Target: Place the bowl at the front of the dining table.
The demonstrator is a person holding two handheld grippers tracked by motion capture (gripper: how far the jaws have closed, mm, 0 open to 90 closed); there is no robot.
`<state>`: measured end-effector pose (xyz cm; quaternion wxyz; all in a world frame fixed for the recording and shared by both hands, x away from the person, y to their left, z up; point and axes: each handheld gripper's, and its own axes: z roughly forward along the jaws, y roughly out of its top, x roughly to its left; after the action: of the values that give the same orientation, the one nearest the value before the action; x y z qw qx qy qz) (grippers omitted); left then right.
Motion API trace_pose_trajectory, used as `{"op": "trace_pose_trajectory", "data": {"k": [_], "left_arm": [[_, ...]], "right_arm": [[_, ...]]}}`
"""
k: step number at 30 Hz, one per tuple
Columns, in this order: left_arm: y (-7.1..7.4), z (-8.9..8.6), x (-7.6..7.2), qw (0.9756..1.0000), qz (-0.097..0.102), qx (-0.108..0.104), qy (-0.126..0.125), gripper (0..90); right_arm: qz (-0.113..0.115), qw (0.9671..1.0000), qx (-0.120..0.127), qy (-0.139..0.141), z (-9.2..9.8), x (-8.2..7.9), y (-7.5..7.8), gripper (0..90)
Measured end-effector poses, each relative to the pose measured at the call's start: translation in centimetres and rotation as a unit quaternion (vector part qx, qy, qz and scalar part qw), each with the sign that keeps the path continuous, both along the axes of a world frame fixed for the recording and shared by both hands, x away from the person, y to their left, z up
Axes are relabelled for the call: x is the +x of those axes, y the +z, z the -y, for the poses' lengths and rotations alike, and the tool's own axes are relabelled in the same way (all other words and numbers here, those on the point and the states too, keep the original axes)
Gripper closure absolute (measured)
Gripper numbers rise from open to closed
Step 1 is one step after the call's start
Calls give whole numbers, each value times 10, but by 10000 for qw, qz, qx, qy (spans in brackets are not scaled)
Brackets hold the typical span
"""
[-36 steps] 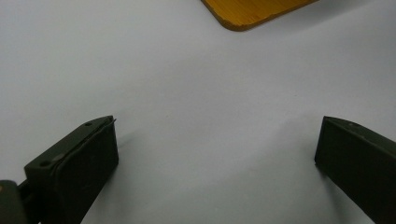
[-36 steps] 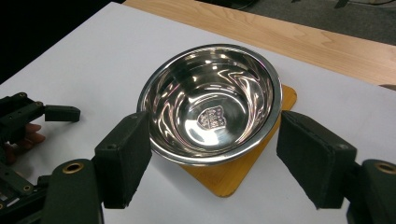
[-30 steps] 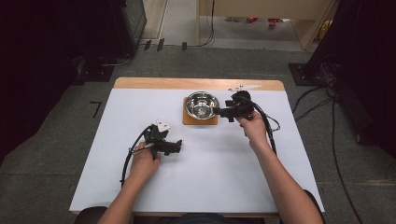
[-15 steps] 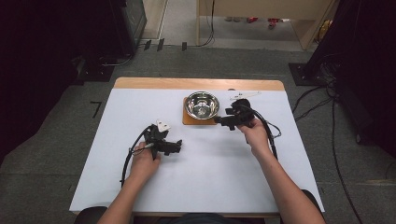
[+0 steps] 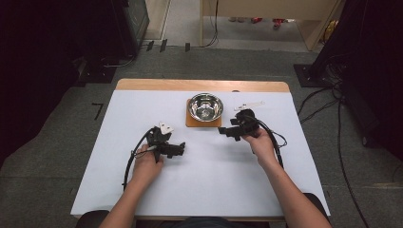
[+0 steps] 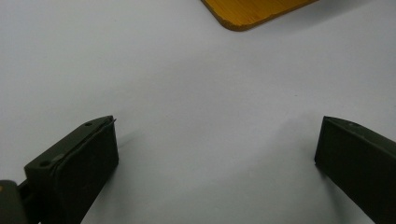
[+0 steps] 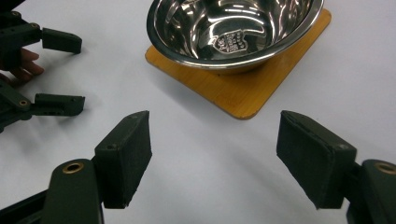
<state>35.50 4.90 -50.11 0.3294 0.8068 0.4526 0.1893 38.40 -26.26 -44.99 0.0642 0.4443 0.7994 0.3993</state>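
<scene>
Bowl (image 5: 205, 106): polished steel, upright, empty, a stamped mark on its inner floor. Stands centred on the mat, toward the table's far edge. In the right gripper view the bowl (image 7: 233, 30) lies straight ahead of the jaws, apart from them.

Mat (image 5: 192, 121): square, orange-brown wood, rounded corners, flat under the bowl, its rim showing around the bowl's base. One corner of the mat (image 6: 252, 11) shows at the top of the left gripper view, ahead of that gripper's jaws.

Right gripper (image 5: 223, 131): held in the person's right hand (image 5: 260, 144), just right of the bowl and nearer the person, low over the table, jaws aimed leftward at the mat's near right corner. Jaws well apart with nothing between them, touching neither mat nor bowl; bare table shows between its pads (image 7: 128, 156).

Left gripper (image 5: 182, 148): held in the left hand (image 5: 145, 166), left of the bowl and nearer the person, well apart from it, at table level. Jaws wide apart and empty, white surface between them. Cable (image 5: 130, 161) trails from it toward the person; grey plate (image 5: 165, 127) on top.

Tool (image 5: 249, 105): small, white, flat, right of the bowl near the far edge, beyond the right gripper; kind cannot be told.

Table (image 5: 119, 190): white top, wooden strip along the far edge behind the bowl.
</scene>
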Motion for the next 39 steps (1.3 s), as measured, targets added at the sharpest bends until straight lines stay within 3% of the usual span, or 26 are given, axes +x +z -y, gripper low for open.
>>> {"op": "trace_pose_trajectory", "data": {"k": [26,33,39], "left_arm": [[0,0,0,10000,0,-1,1,0],[0,0,0,10000,2,-3,2,0],[0,0,0,10000,3,-3,1,0]], "right_arm": [[-159,9985,-511,-86,-3,3,-36,262],[48,9982,-563,-181,-4,-3,-40,255],[524,9962,-680,-150,-11,-13,-49,162]]}}
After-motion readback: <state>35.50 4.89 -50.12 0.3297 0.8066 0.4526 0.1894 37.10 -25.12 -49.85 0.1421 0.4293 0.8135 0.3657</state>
